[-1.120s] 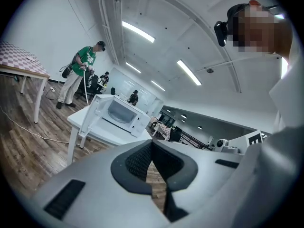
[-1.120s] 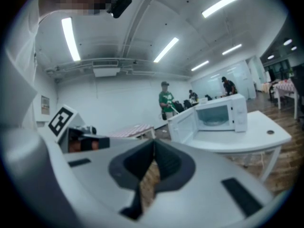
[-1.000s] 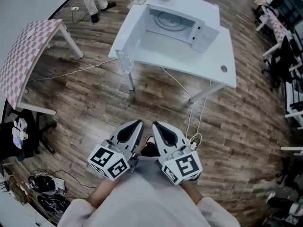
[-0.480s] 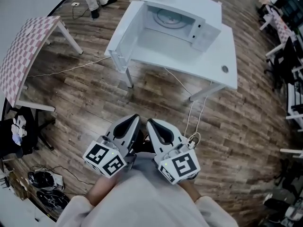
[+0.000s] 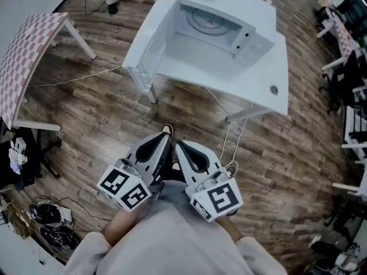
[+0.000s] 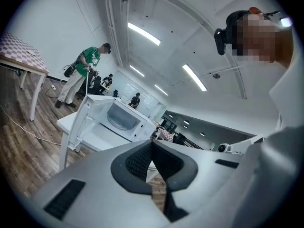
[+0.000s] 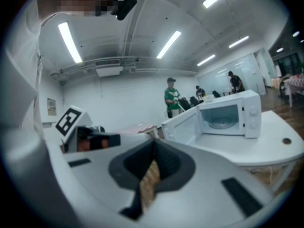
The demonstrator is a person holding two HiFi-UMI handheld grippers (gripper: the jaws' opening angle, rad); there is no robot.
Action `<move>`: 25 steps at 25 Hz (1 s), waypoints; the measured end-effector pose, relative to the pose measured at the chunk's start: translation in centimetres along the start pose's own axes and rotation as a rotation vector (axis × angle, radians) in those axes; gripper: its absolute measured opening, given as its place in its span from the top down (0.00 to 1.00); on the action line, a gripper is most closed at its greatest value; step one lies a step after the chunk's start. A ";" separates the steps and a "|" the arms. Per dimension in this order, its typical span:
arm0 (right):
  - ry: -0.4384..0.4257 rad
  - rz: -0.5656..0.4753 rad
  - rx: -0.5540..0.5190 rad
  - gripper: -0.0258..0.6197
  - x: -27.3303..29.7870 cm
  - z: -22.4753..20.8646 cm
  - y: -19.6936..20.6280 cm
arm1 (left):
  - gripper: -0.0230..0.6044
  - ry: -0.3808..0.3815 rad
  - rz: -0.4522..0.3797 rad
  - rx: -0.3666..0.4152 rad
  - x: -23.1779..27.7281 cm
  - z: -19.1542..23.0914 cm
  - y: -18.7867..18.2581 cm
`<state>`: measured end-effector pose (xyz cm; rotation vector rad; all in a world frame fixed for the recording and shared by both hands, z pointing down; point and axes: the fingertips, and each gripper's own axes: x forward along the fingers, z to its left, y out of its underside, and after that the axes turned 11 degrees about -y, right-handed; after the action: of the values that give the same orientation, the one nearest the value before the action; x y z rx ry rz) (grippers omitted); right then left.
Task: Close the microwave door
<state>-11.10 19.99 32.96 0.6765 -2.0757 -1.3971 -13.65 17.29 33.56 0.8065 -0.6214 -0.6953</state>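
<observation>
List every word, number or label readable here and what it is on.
None can be read.
Control panel of the microwave: markings too small.
The wall notice: blurred.
The left gripper and right gripper: coded square markers only, no letters.

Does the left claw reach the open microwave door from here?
Probably not yet: the left claw hangs well short, with floor between it and the microwave door. Nothing blocks the way.
</observation>
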 end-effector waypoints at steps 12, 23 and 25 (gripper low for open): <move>-0.048 0.043 -0.001 0.92 7.4 -4.7 -2.7 | 0.94 0.001 0.000 -0.008 5.6 4.3 -5.3; -0.036 0.039 -0.045 0.92 13.3 -7.8 -6.5 | 0.94 0.078 -0.041 0.008 9.8 7.1 -11.6; -0.035 0.035 -0.058 0.92 14.1 -8.1 -7.3 | 0.94 0.091 -0.064 0.015 10.2 7.4 -13.0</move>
<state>-15.06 2.67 30.91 0.5930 -2.0559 -1.4531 -16.72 -0.05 29.44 0.8696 -0.5211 -0.7087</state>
